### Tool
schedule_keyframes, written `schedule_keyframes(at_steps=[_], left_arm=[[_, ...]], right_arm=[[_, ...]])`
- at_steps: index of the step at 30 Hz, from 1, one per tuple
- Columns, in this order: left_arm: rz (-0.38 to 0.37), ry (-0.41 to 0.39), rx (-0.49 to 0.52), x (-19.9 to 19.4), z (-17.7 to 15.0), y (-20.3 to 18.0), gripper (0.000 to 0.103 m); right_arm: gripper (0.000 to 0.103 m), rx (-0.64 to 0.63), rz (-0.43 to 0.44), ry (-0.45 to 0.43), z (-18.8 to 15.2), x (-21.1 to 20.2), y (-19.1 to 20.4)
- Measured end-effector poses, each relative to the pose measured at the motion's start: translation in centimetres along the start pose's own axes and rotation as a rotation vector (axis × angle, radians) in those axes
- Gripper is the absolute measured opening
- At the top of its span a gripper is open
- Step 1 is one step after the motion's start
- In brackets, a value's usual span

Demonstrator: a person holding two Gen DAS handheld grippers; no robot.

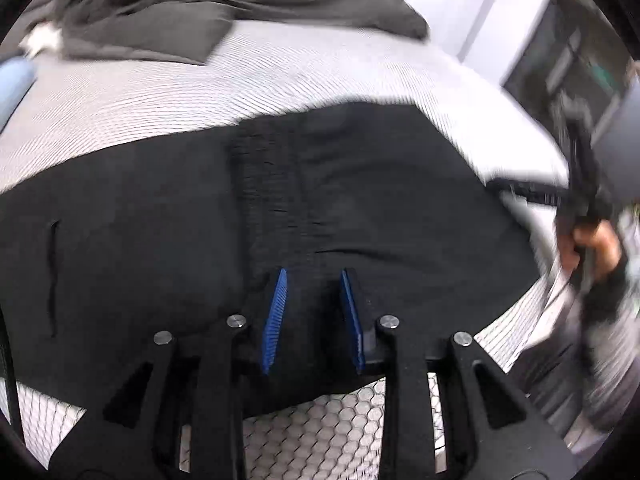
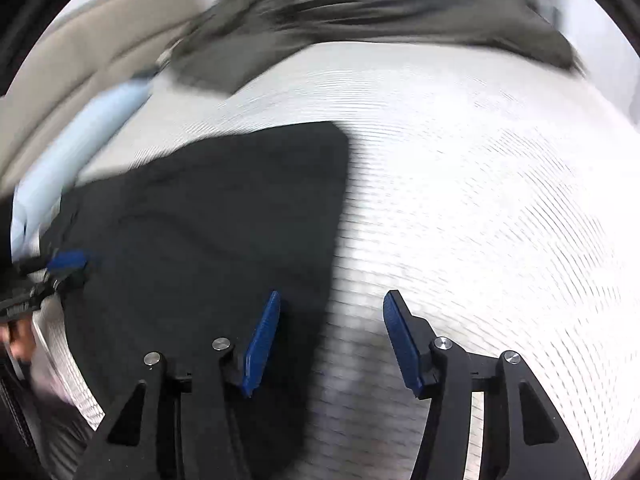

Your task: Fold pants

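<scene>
One fold at least looks done, as far as you can judge: the black pants (image 1: 168, 216) lie on the bed (image 1: 120, 104) as a broad, fairly compact dark panel, with the gathered elastic waistband (image 1: 272, 184) running up the middle of the left wrist view and a pocket slit at the left edge. In the right wrist view the same pants (image 2: 224, 216) fill the lower left of the frame and end in a neat squared corner near the centre, with bare striped sheet to the right. You cannot see the legs laid out long anywhere, so the bundle is probably halved already; what remains is likely another fold to shorten it and some smoothing.

Your left claw (image 1: 314, 316) has its blue pads a modest gap apart, with black cloth rising between them at the near edge of the pants. The pads do not look pressed onto it, so treat the cloth as touched, not clamped.

Your right claw (image 2: 330, 340) is spread wide and holds nothing. Its left pad sits over the right edge of the pants, its right pad over bare sheet; blur hides whether it touches.

A rumpled grey blanket (image 1: 240, 4) lies across the top of both frames, well apart from the pants.
</scene>
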State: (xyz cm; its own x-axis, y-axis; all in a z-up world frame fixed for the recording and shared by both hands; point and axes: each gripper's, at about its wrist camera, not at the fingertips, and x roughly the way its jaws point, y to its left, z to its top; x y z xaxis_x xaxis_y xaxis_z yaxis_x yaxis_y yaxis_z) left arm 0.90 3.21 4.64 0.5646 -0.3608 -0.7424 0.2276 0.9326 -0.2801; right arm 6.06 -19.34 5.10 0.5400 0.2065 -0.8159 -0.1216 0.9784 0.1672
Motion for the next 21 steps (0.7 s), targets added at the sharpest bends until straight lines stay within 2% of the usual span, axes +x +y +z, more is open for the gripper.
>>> schedule_keyframes(at_steps=[3, 7, 9, 11, 14, 15, 18, 21], left_arm=[[0.023, -0.115, -0.08, -1.6, 0.9, 1.2, 0.027], [0.022, -0.146, -0.072, -1.1, 1.9, -0.2, 0.029], [0.019, -0.128, -0.052, -0.6, 1.7, -1.0, 0.03], [0.023, -0.105, -0.028, 0.5, 2.0, -1.9, 0.03], [0.03, -0.079, -0.014, 1.4, 2.1, -2.8, 0.03], [0.033, -0.076, -0.015, 1.6, 2.1, -3.0, 0.03], [0.032, -0.074, -0.002, 2.8, 2.7, -4.1, 0.031], [0.018, -0.088, 0.025, 3.0, 3.1, -5.9, 0.032]], right_arm=[[0.056, 0.155, 0.172, 0.018, -1.1, -0.4, -3.3], [0.057, 0.182, 0.311, 0.073, -1.5, 0.9, -2.5], [0.057, 0.161, 0.334, 0.098, -2.1, 0.7, -2.2], [0.056, 0.083, 0.299, 0.105, -3.8, -1.2, -1.3], [0.045, 0.033, 0.37, 0.138, -5.4, -2.3, -1.1], [0.045, 0.005, 0.401, 0.153, -6.1, -2.9, -1.1], [0.045, -0.091, 0.412, 0.176, -8.8, -5.9, -1.2], [0.045, -0.099, 0.435, 0.159, -10.1, -5.6, -0.3]])
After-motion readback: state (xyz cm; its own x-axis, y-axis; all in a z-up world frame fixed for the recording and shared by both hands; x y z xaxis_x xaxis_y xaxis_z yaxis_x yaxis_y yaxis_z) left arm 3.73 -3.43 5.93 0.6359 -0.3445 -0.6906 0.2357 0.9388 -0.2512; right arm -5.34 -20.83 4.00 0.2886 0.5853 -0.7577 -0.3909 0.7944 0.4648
